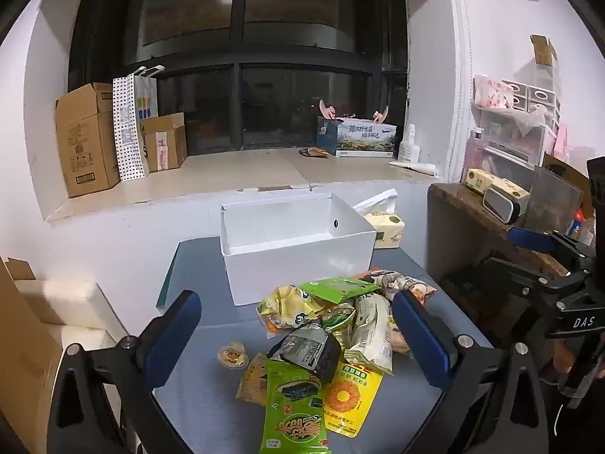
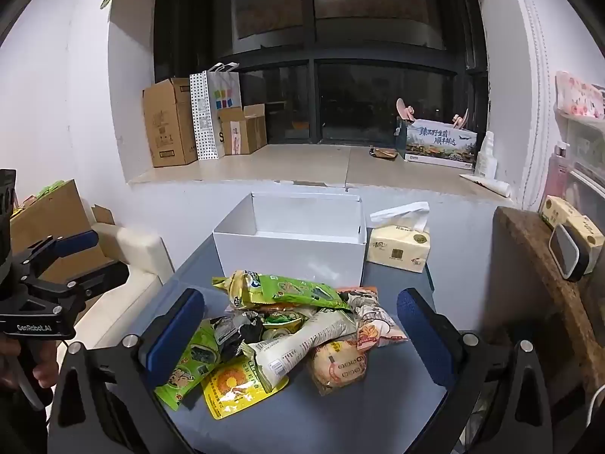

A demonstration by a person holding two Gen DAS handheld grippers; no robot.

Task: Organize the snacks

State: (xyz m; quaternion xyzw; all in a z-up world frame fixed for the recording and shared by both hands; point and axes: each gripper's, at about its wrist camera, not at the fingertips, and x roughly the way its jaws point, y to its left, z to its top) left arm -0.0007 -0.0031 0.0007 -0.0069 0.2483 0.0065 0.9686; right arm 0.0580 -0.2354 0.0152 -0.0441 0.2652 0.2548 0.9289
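many crinkled snack packets [image 2: 287,336] heaped

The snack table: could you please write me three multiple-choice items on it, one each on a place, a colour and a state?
1. Where is the tissue pack relative to the white box?
A. inside it
B. beside it, on its right
C. on top of the snack pile

2. What colour are the pads on the right gripper?
A. blue
B. red
C. white

3. What state is the white box in?
A. closed with a lid
B. open and full of snacks
C. open and empty

Answers: 1 B, the pack stands on the table next to the box's right wall; 2 A, both pads show blue; 3 C, no lid is on it, and its bare white floor shows while the snack pile lies in front.
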